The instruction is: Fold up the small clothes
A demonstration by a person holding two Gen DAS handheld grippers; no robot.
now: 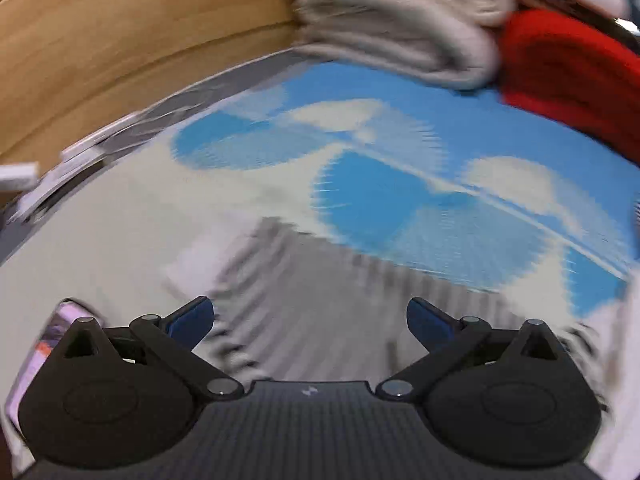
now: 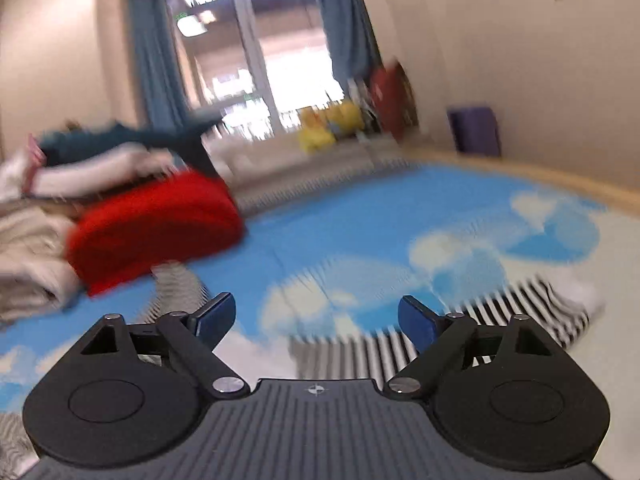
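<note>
Striped garment (image 2: 460, 332): lies flat on the blue cloud-print floor mat (image 2: 360, 220), just ahead of both grippers; looks thin, light, limp. Best pinched at an edge or corner. Left gripper (image 1: 310, 320) and right gripper (image 2: 316, 318): jaws spread, holding nothing. Folded red item (image 2: 156, 228) and beige pile (image 1: 400, 20) sit nearby.

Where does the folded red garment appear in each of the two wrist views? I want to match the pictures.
Left wrist view: the red garment is at the upper right edge, just right of the beige folded cloth.
Right wrist view: the red garment is at the middle left, just right of the same beige cloth.
Shared landmark: the blue mat with white clouds, on which the garment lies.
</note>
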